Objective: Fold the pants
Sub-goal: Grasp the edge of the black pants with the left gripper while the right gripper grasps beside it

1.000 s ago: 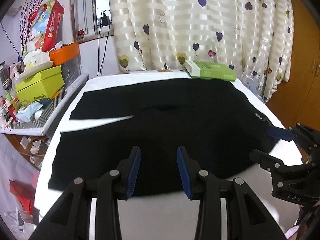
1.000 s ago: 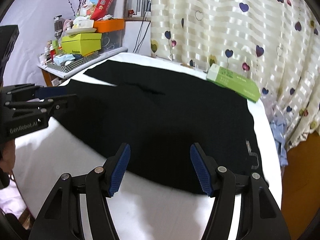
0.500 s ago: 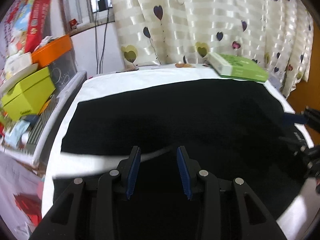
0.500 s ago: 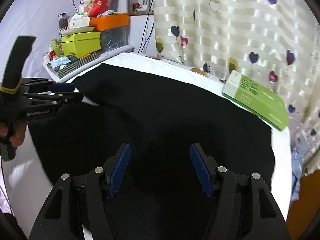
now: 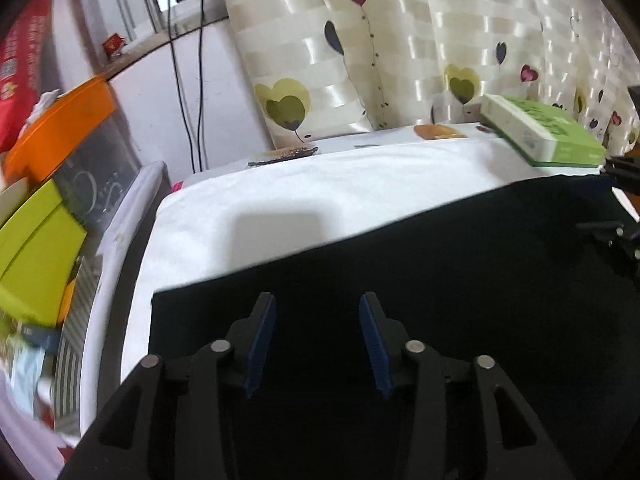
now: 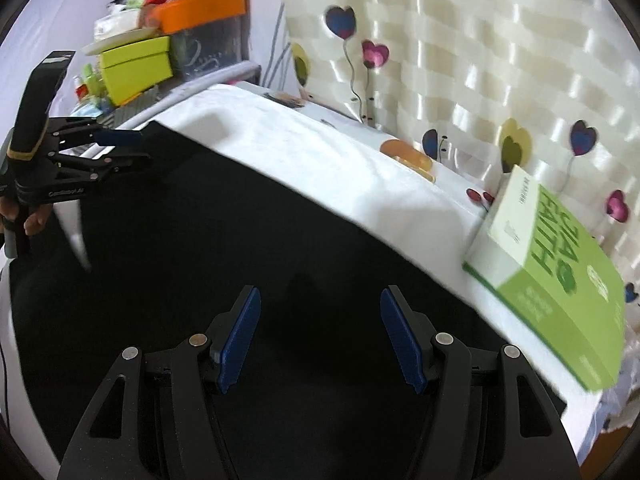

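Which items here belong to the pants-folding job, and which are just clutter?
Job: black pants, left gripper, right gripper, white table cover.

Clutter: green book, lime box, orange bin, heart curtain.

Your left wrist cam sits low and close over the black pants (image 5: 400,280), facing the curtain (image 5: 360,40). Your right wrist cam looks the same way, angled leftward. Both share the pants, the white tabletop (image 5: 320,188), the green box (image 6: 560,292) and the curtain.
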A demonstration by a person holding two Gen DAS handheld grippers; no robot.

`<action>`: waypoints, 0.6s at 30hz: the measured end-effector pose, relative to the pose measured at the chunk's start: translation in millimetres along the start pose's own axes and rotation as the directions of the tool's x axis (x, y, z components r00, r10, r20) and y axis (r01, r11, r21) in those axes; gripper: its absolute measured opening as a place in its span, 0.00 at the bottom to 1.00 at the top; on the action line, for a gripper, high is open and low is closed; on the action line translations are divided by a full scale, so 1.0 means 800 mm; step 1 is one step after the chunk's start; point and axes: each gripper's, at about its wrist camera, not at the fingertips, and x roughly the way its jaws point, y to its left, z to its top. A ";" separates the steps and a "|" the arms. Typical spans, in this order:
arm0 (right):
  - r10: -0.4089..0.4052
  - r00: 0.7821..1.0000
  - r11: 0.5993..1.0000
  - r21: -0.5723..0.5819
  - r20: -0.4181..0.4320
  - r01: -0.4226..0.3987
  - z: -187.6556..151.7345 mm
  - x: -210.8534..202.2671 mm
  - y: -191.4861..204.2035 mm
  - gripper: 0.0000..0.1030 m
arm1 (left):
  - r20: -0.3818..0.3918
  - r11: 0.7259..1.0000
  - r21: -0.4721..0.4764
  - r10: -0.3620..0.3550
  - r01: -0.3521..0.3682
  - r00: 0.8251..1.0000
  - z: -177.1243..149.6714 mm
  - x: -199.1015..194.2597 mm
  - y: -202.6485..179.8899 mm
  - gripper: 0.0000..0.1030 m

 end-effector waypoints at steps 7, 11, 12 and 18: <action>0.058 0.998 0.998 0.029 -0.033 -0.057 0.023 0.044 -0.027 0.61 | -0.026 0.999 -0.005 -0.049 0.049 0.998 0.011 0.053 0.012 0.51; 0.060 0.995 0.998 -0.004 -0.076 -0.061 0.025 0.065 -0.032 0.61 | 0.002 0.998 -0.003 -0.056 0.056 0.998 0.015 0.058 0.014 0.58; 0.065 0.996 0.998 -0.002 -0.069 -0.065 0.024 0.067 -0.032 0.61 | 0.007 0.998 -0.001 -0.055 0.055 0.998 0.015 0.059 0.014 0.60; 0.077 0.997 0.997 -0.017 -0.030 -0.077 0.022 0.064 -0.035 0.26 | 0.017 0.996 0.043 -0.085 0.084 0.996 0.019 0.062 0.004 0.38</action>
